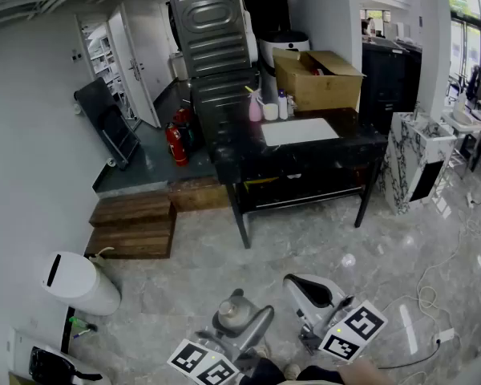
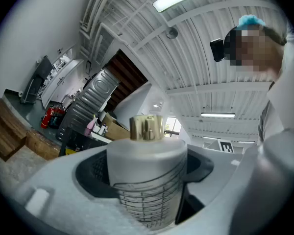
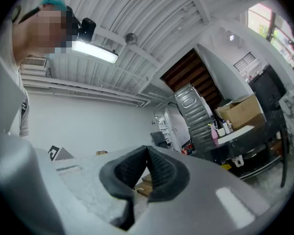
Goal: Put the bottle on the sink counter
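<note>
One bottle (image 1: 232,315) stands upright in the left tongs (image 1: 242,321) in the head view, above the floor (image 1: 321,239) and well apart from the dark counter (image 1: 361,147). The left gripper view shows both pads (image 2: 90,173) pressing its frosted sides. The right gripper view shows the right tongs (image 3: 147,165) clenched on nothing.

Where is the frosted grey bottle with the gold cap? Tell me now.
The frosted grey gold-capped bottle stands upright, clamped in the left tool, bottom centre of the head view over the pale stone floor, well short of the black sink counter.
</note>
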A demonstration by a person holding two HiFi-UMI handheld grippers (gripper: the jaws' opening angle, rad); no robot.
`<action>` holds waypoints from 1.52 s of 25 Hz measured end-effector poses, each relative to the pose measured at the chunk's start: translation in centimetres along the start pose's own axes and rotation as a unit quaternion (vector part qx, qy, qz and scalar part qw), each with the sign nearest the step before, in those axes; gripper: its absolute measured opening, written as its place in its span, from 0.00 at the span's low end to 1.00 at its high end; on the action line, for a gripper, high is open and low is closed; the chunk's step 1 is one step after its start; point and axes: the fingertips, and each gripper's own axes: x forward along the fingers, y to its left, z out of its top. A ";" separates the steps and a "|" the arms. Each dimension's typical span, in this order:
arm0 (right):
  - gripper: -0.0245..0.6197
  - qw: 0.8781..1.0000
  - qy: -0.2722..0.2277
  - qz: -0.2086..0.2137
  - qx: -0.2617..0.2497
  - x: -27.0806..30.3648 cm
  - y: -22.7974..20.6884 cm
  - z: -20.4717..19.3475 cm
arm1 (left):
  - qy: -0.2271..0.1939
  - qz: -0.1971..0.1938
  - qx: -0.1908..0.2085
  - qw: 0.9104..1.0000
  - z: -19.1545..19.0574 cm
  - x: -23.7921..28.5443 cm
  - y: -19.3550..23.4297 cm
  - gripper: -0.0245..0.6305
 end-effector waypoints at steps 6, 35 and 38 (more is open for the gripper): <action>0.04 0.999 0.016 0.020 -0.022 0.6 -0.2 0.2 | -0.006 0.014 0.030 0.999 1.0 0.8 1.1 0.57; 0.04 0.999 -0.021 -0.033 0.036 9.3 -11.1 0.4 | -0.012 -0.069 0.026 0.997 3.2 11.1 8.4 0.57; 0.04 0.998 -0.033 -0.044 0.021 12.6 -13.0 1.7 | -0.015 -0.089 0.036 0.995 5.4 13.7 11.2 0.57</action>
